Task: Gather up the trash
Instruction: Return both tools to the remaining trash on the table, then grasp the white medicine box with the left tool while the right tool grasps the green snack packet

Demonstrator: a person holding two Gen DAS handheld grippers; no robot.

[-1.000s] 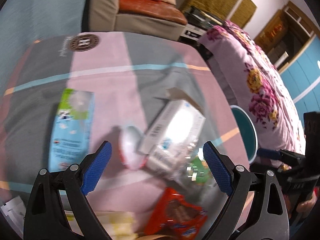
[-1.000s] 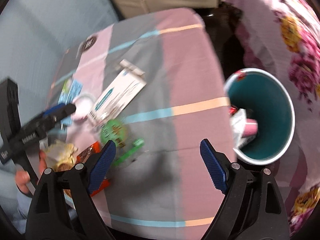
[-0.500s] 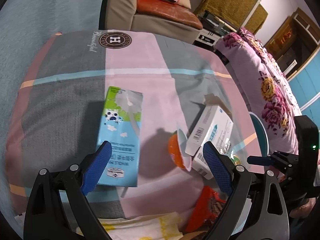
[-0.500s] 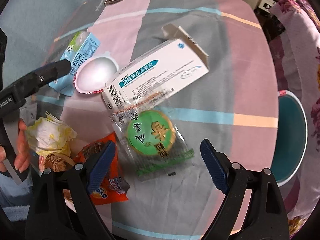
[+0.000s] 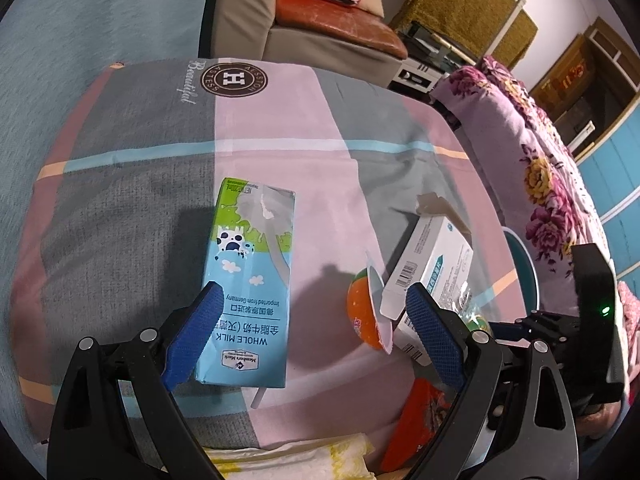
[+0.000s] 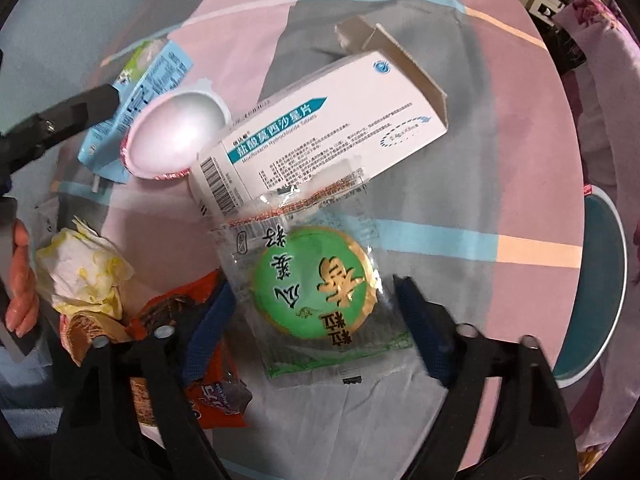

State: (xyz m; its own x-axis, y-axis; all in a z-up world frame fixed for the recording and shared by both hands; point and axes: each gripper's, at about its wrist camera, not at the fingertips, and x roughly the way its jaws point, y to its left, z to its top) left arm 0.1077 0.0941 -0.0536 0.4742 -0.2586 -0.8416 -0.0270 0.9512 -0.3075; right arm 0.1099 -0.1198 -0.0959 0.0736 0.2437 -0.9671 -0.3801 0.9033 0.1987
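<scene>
Trash lies on a patchwork tablecloth. My left gripper (image 5: 314, 338) is open just above the near end of a blue milk carton (image 5: 250, 292), its left finger at the carton's edge. An orange jelly cup (image 5: 366, 316) and a white medicine box (image 5: 430, 276) lie to its right. My right gripper (image 6: 316, 340) is open with its fingers on either side of a clear wrapper with a green round label (image 6: 316, 284). The medicine box (image 6: 320, 136), the cup (image 6: 176, 136), a crumpled tissue (image 6: 86, 276) and a red snack bag (image 6: 200, 360) lie around it.
A teal bin (image 6: 600, 280) stands off the table's right edge, beside a floral purple bedspread (image 5: 540, 140). A sofa with a red cushion (image 5: 336, 24) is beyond the table's far edge. The right gripper's body (image 5: 592, 320) shows at the left view's right edge.
My left gripper has moved left, from over the medicine box to over the milk carton. My right gripper has swung from the bin side and come down close over the green-label wrapper.
</scene>
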